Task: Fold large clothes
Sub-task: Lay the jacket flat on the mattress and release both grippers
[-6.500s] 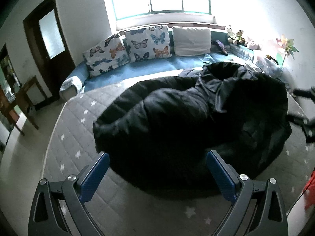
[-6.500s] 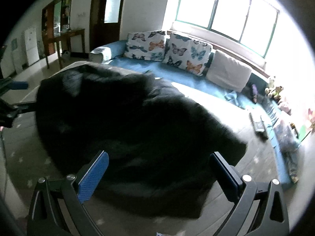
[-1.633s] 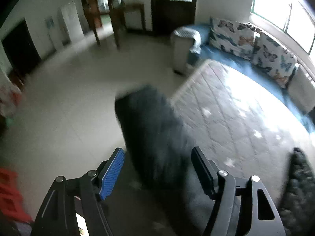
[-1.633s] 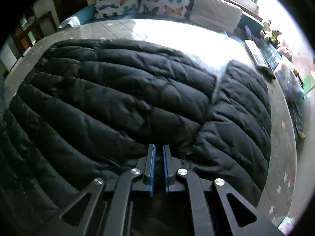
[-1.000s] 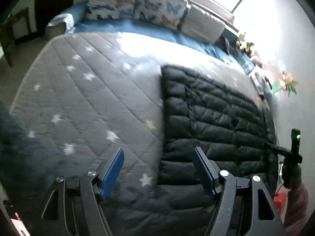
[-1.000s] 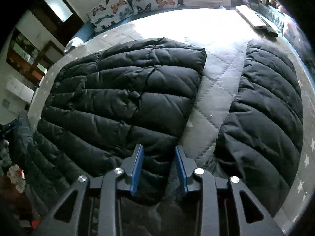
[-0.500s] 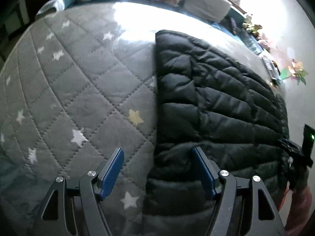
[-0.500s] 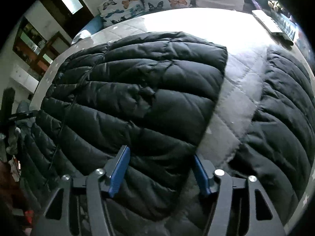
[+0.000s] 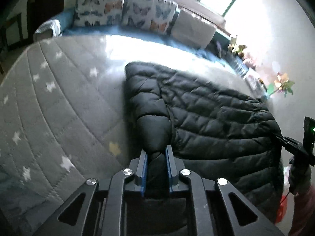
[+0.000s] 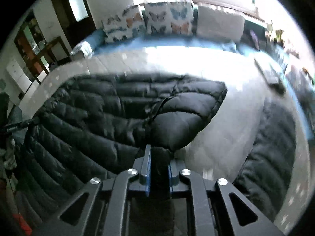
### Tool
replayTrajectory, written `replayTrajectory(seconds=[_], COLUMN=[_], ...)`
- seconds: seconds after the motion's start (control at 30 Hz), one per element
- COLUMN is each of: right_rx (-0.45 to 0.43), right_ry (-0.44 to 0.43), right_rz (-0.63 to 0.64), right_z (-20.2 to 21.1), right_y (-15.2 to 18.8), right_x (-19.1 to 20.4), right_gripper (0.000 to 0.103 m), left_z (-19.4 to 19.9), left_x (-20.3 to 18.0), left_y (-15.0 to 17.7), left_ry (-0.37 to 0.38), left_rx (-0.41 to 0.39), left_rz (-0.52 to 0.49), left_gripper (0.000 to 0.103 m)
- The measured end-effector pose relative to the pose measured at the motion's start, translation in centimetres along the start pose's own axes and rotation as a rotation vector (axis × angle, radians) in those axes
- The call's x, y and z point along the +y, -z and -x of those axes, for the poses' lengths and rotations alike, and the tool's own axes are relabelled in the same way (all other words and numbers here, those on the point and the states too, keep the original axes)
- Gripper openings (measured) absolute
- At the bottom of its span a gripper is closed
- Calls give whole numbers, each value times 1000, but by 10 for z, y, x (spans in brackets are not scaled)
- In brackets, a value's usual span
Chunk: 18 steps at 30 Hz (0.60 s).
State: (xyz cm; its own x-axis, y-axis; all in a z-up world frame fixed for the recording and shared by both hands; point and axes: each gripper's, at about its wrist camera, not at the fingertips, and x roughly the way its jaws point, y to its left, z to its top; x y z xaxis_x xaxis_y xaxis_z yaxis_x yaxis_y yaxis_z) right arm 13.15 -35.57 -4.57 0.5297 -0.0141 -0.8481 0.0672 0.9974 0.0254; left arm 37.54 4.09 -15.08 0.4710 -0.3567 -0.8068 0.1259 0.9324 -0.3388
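Observation:
A large black quilted puffer jacket lies spread on a grey quilted mattress with white stars. My left gripper is shut on the jacket's near left edge and lifts a puffed fold. In the right wrist view the jacket fills the left and middle. My right gripper is shut on its near right edge, which bulges up over the fingers. A sleeve lies apart on the right. The right gripper also shows at the left view's right edge.
Butterfly pillows and a plain pillow line the blue bedding under the window. A remote-like object lies at the mattress's far right. Toys and a flower stand on the right. A door and furniture are to the left.
Both grippers were open half a second ago over the jacket's near edge. Both have closed on the jacket's edge and raised it, and the views have tilted up toward the pillows.

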Motion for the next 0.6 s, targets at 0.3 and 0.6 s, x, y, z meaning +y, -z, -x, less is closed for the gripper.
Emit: replayTrajectory(seconds=[0.3, 0.6], right_rx=[-131, 64], right_ry=[23, 102], right_rz=[65, 109], right_z=[-14, -68], right_y=[-83, -56], right_x=[19, 9], right_gripper=[16, 25], left_z=[10, -26], left_x=[8, 51], left_y=[-58, -53], left_ry=[-36, -126], left_rx=[-108, 60], left_rz=[42, 79], left_gripper=[17, 32])
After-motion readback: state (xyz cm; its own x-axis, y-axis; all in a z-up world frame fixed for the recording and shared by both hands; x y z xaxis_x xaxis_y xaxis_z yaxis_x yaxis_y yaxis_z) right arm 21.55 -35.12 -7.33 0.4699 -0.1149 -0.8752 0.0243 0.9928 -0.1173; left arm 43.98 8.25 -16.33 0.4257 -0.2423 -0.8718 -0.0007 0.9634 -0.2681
